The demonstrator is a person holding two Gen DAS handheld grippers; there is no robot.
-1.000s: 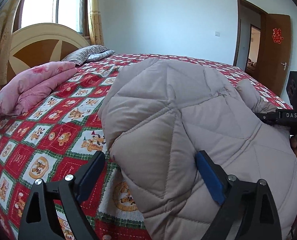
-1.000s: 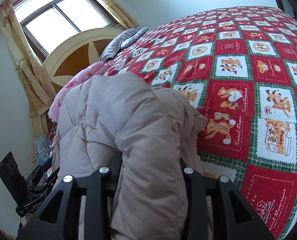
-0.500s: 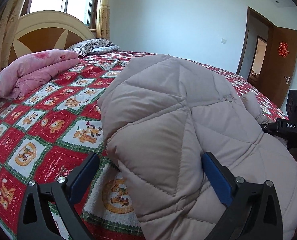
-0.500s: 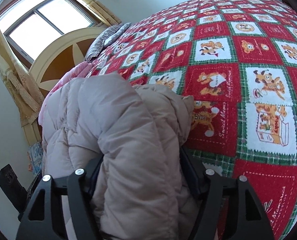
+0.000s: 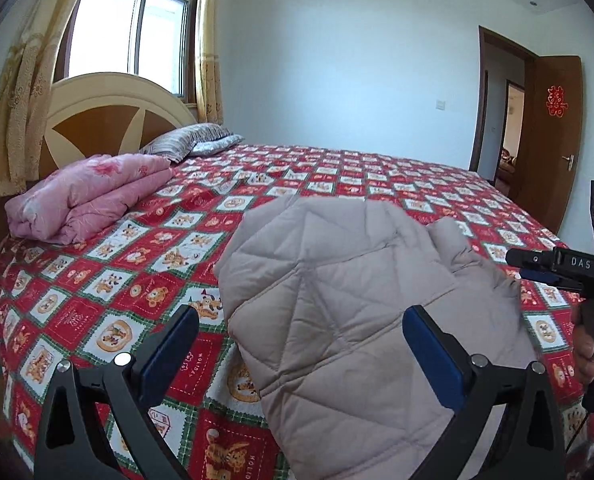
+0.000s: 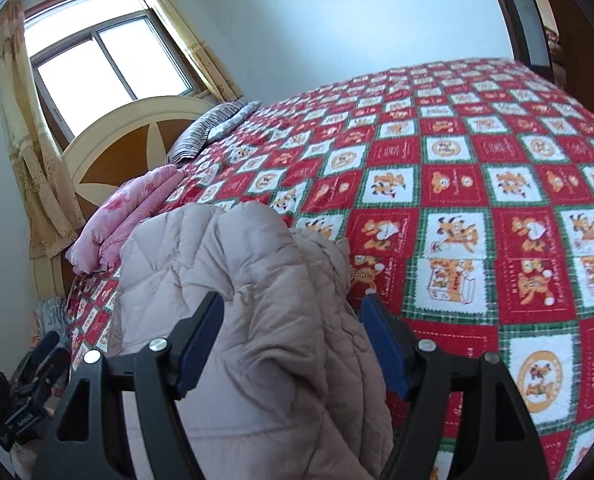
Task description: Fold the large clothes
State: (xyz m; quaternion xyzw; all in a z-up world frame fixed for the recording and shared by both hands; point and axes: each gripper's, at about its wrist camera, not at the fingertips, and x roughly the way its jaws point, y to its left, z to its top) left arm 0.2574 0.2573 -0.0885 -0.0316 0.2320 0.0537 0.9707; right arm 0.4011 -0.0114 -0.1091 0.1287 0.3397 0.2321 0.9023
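Jacket, beige quilted, bunched in a heap at near edge of bed on red patchwork bedspread, between both tools. Left gripper: tilted downward over the heap, jaws spread wide, left pad clear over bedspread, right pad alongside the fabric, nothing clamped. Right gripper: angled down from the opposite side, jaws opening with jacket fold still between blue pads, grip let go.
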